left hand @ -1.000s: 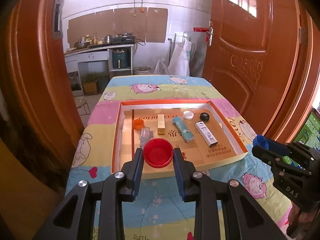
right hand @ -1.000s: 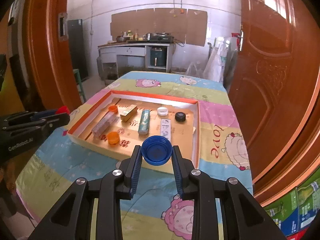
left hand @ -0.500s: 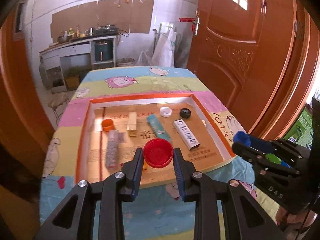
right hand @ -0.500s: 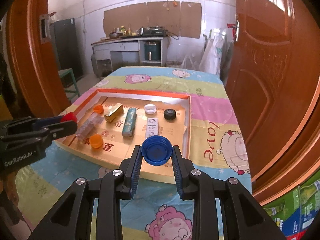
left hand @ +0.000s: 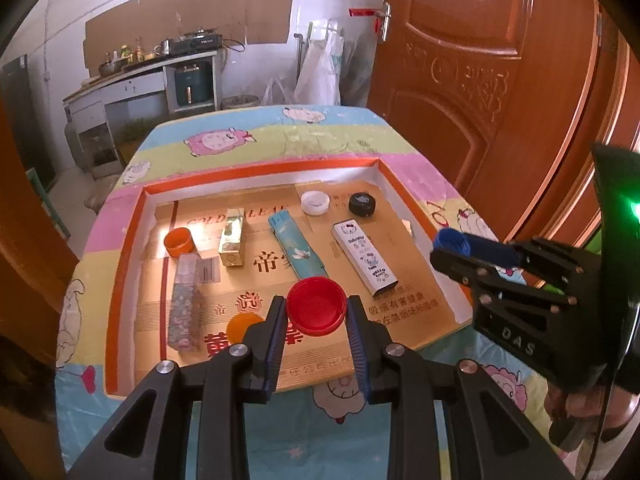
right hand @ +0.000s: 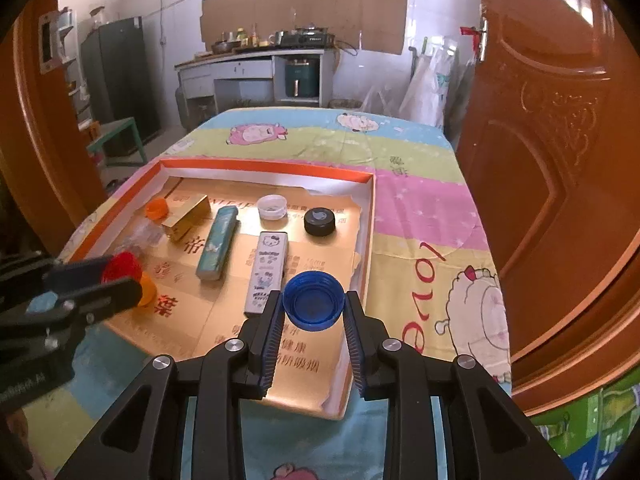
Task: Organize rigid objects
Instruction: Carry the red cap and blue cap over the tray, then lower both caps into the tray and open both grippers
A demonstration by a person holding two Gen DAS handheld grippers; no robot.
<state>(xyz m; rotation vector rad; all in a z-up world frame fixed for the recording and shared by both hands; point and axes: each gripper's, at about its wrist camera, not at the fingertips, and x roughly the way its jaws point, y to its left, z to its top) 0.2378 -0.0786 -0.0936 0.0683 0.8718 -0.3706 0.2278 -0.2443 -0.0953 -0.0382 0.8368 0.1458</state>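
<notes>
My left gripper (left hand: 316, 314) is shut on a red bottle cap (left hand: 316, 310) and holds it above the near part of the orange-rimmed shallow box (left hand: 132, 236). My right gripper (right hand: 314, 306) is shut on a blue bottle cap (right hand: 313, 300) above the box's near right corner. In the box lie an orange cap (left hand: 179, 241), a second orange cap (left hand: 240, 326), a gold box (left hand: 232, 236), a teal lighter (left hand: 294, 248), a white Hello Kitty lighter (left hand: 364, 256), a patterned lighter (left hand: 185, 304), a white cap (left hand: 315, 202) and a black cap (left hand: 362, 205).
The box sits on a table with a cartoon-sheep cloth (right hand: 424, 208). A wooden door (left hand: 480, 80) stands close on the right. A kitchen counter (right hand: 256, 68) is at the back. A green stool (right hand: 120, 136) stands left of the table.
Both grippers have moved forward and lower over the box, each still holding its cap. The box and its contents look larger and nearer.
</notes>
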